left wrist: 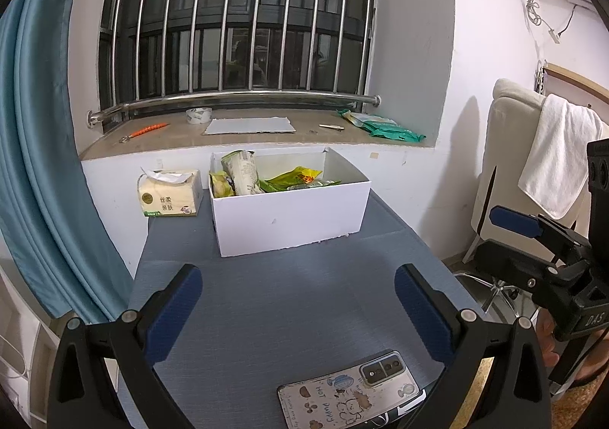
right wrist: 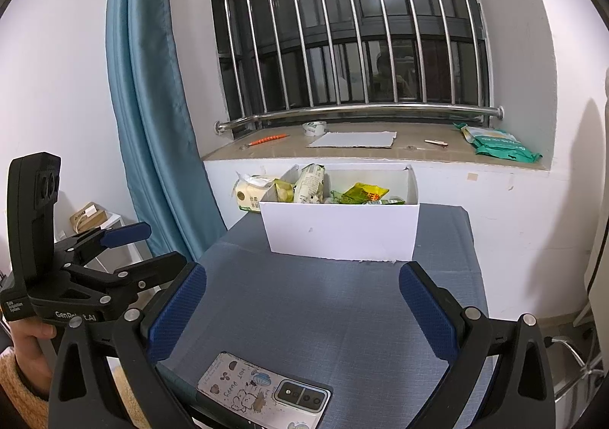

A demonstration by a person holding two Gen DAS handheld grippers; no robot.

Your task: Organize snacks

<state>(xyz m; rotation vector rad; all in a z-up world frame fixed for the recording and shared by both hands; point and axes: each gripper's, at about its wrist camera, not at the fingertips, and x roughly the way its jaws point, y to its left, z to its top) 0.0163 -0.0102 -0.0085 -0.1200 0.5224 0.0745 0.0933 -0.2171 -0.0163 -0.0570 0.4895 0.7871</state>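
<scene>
A white box stands at the far end of the grey table; it also shows in the right wrist view. Inside lie several snack packets: a pale tall bag at the left, and yellow-green packets in the middle. My left gripper is open and empty above the near table. My right gripper is open and empty, also short of the box. Each gripper appears in the other's view: the right, the left.
A phone in a cartoon case lies at the table's near edge, also in the right wrist view. A tissue pack sits left of the box. The windowsill holds tape, a grey sheet and a green packet. A chair with a towel stands right.
</scene>
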